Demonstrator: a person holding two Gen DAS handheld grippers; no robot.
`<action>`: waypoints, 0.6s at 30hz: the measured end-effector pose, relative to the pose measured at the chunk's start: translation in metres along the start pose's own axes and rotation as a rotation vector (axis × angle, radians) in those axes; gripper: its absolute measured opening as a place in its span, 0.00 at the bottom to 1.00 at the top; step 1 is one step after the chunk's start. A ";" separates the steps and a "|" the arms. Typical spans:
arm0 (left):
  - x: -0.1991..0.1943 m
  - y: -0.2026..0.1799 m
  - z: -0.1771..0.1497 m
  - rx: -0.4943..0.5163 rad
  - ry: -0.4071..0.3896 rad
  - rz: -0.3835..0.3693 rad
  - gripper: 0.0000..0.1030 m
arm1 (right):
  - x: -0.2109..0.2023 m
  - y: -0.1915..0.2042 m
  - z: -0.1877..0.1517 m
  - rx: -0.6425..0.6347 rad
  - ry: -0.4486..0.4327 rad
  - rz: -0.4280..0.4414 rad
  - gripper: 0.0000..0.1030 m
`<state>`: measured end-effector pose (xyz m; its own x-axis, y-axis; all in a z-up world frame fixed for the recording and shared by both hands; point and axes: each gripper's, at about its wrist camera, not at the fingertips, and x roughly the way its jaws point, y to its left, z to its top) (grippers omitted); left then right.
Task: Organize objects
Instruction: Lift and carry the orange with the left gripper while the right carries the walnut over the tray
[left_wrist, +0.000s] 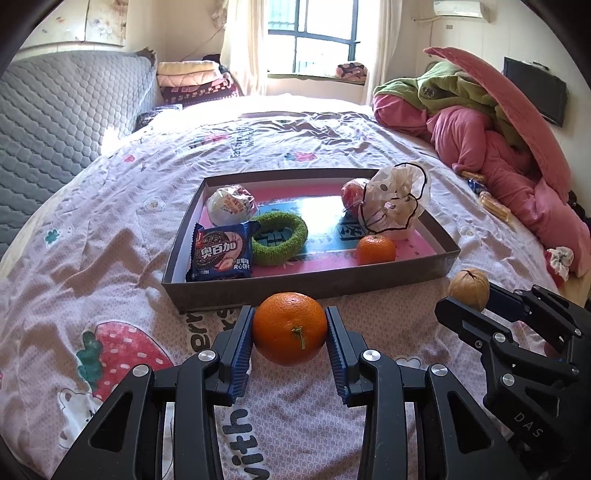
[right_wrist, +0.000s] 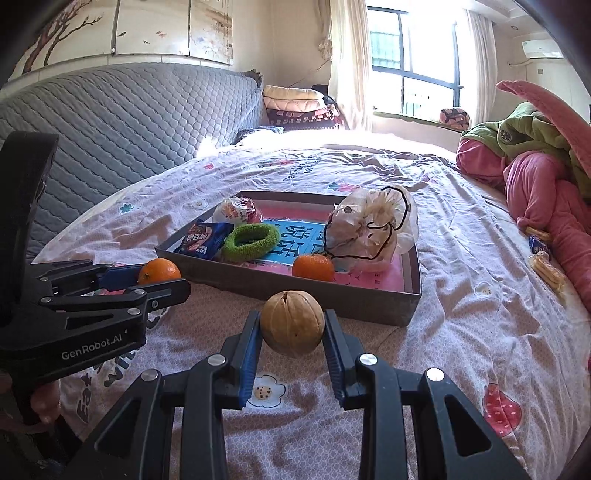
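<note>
Two oranges show: one (left_wrist: 289, 328) clamped in the left gripper (left_wrist: 290, 334), one (left_wrist: 375, 249) in the tray (left_wrist: 310, 286). The right gripper (right_wrist: 292, 330) is closed on the single walnut (right_wrist: 292, 323).

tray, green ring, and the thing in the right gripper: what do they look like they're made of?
Tray: likely cardboard, matte grey-brown, thin straight walls, a glossy printed sheet on its floor.
Green ring: soft fabric, fuzzy looped pile like terry or chenille; probably a hair tie.
Right gripper holds a walnut: hard tan shell, matte, a seam at its top.
</note>
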<state>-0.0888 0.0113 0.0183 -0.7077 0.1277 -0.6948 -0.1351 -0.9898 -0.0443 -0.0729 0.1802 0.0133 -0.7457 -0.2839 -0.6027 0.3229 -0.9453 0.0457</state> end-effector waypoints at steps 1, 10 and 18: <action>0.000 0.000 0.002 -0.002 0.000 0.002 0.38 | -0.001 -0.001 0.002 0.003 -0.006 -0.001 0.32; -0.003 0.002 0.013 -0.009 -0.022 0.001 0.38 | -0.009 -0.014 0.015 0.024 -0.042 -0.024 0.32; -0.001 -0.001 0.027 -0.009 -0.038 -0.015 0.38 | -0.008 -0.023 0.026 0.034 -0.051 -0.023 0.32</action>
<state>-0.1065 0.0140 0.0381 -0.7313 0.1447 -0.6665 -0.1400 -0.9883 -0.0609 -0.0891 0.2002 0.0377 -0.7819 -0.2690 -0.5624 0.2859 -0.9564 0.0601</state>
